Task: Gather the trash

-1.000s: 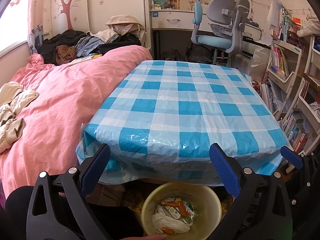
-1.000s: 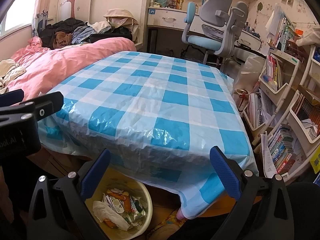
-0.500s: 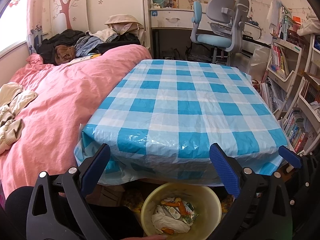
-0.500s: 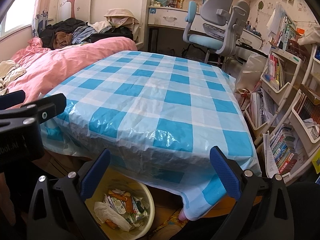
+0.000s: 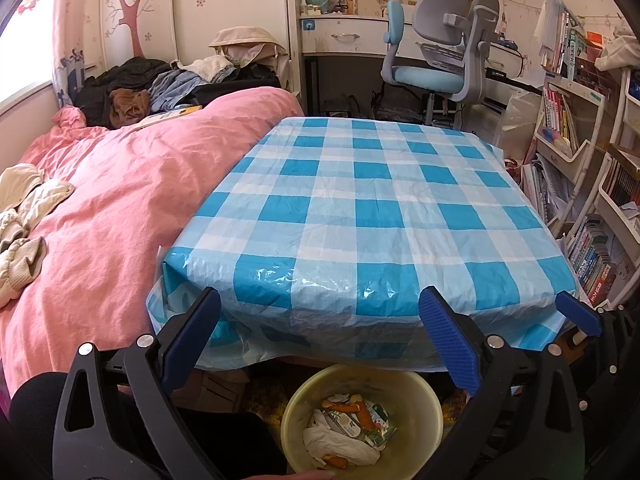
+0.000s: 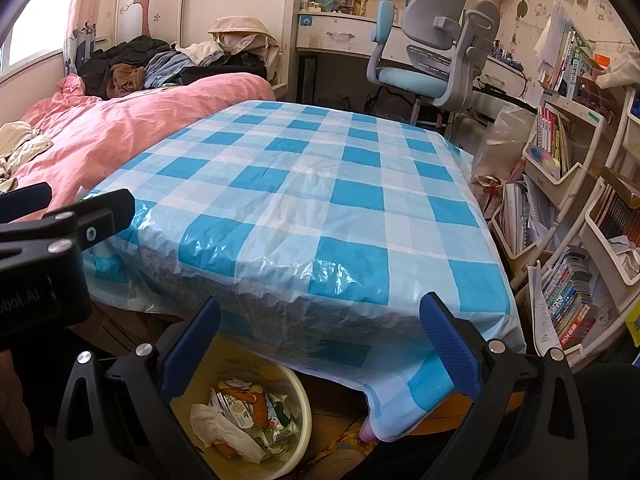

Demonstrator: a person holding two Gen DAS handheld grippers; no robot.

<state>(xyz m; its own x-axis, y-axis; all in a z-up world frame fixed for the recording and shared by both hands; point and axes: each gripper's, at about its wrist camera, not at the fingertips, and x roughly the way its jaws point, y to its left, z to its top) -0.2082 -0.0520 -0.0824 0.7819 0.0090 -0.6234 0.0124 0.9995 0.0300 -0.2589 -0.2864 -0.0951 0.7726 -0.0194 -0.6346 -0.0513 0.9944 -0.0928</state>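
A yellow plastic bin [image 5: 416,396] stands on the floor under the table's near edge, holding crumpled white paper [image 5: 340,446], wrappers and orange scraps. The right wrist view shows the same bin [image 6: 298,396] lower left with its trash [image 6: 240,416]. My left gripper [image 5: 320,344] hangs open just above the bin, nothing between its blue pads. My right gripper [image 6: 320,344] is open too and holds nothing, in front of the table's near right corner. The table [image 5: 372,200] wears a blue-and-white checked plastic cloth with nothing on it.
A bed with a pink duvet [image 5: 112,200] and piled clothes [image 5: 160,84] presses against the table's left side. Behind the table stand a desk and a grey-blue chair [image 5: 440,48]. Bookshelves [image 6: 576,208] crowd the right. The left gripper's body [image 6: 48,240] shows at left in the right wrist view.
Both views have crept slightly; the table looks a touch nearer in the right wrist view. The grippers stay open and the bin's contents are unchanged.
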